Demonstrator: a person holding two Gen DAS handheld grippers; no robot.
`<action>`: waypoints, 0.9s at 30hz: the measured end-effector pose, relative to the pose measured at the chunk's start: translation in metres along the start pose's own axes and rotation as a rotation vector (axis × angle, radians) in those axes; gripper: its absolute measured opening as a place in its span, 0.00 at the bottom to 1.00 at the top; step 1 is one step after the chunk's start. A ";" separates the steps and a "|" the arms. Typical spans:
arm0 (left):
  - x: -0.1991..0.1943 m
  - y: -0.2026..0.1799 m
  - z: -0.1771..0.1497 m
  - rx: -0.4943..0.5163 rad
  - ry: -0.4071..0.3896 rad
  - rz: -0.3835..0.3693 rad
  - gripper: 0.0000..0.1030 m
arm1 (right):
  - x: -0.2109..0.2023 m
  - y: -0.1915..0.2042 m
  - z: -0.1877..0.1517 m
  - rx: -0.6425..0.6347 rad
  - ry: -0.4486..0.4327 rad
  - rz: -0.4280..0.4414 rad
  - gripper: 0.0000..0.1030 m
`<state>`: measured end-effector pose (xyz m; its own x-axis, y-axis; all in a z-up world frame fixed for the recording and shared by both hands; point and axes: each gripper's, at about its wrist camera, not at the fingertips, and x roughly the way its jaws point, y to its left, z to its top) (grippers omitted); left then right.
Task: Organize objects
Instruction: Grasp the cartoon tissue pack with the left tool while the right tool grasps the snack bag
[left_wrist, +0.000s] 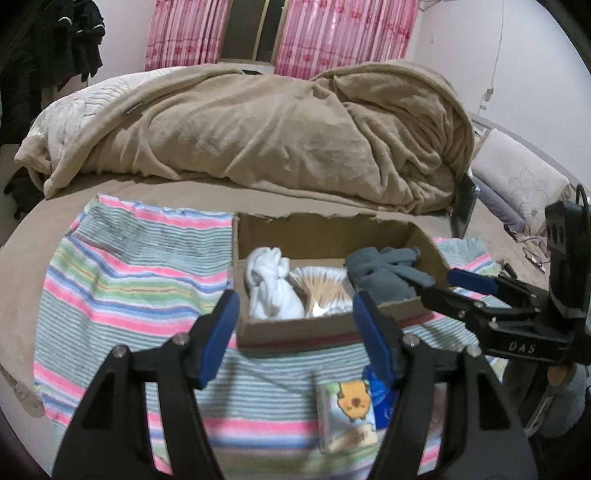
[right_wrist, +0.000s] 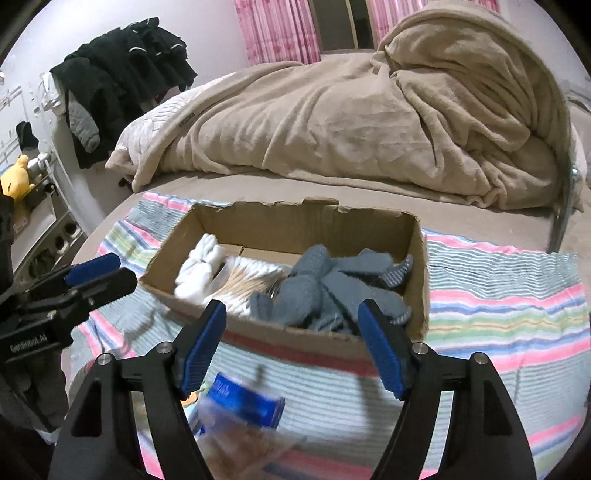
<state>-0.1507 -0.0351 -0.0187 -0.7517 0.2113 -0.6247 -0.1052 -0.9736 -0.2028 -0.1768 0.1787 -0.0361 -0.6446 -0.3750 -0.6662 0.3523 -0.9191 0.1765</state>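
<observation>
**Both grippers wide open in front of the box, nothing held**

Starting close in: the left gripper (left_wrist: 295, 332) has its blue pads spread wide with nothing between them. Just below and slightly right of its fingers, practically under the right one, sits a small packet with a cartoon animal on it (left_wrist: 349, 415), and a blue packet (left_wrist: 380, 397) is tucked right beside that. Both lie on the striped cloth (left_wrist: 122, 280).

The right gripper (right_wrist: 291, 341) is the same story: jaws fully apart, gripping nothing. Under its left finger you can see the blue packet (right_wrist: 245, 404) again, pretty blurred, with something brownish and crinkly touching it on the near side that I can't make out.

A bit further ahead of both grippers is the cardboard box (left_wrist: 295, 334) (right_wrist: 295, 345), its near wall framed between the fingertips in each view. Inside, going left to right from the left gripper's view: a white balled-up sock (left_wrist: 267, 286), a bunch of cotton swabs (left_wrist: 325, 290) in the middle, and a grey sock bundle (left_wrist: 384, 271) at the right end. From the right gripper, the grey bundle (right_wrist: 321, 288) is dead ahead, the swabs (right_wrist: 247, 280) and white sock (right_wrist: 201, 267) off to the left.

Beyond the box, a rumpled beige blanket (left_wrist: 258, 136) is heaped on the bed, and pink curtains (left_wrist: 332, 33) hang at the back.
</observation>
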 end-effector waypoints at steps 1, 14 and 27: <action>-0.006 -0.001 -0.001 0.000 -0.004 -0.004 0.64 | -0.005 0.001 -0.001 0.000 -0.004 -0.001 0.75; -0.065 -0.022 -0.019 0.047 -0.056 -0.006 0.78 | -0.068 0.027 -0.018 -0.031 -0.059 0.003 0.75; -0.060 -0.036 -0.047 0.048 0.006 -0.022 0.79 | -0.059 0.030 -0.047 -0.012 0.005 0.010 0.75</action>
<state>-0.0712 -0.0090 -0.0092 -0.7447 0.2328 -0.6255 -0.1528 -0.9718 -0.1798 -0.0964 0.1789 -0.0258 -0.6379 -0.3835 -0.6678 0.3666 -0.9138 0.1746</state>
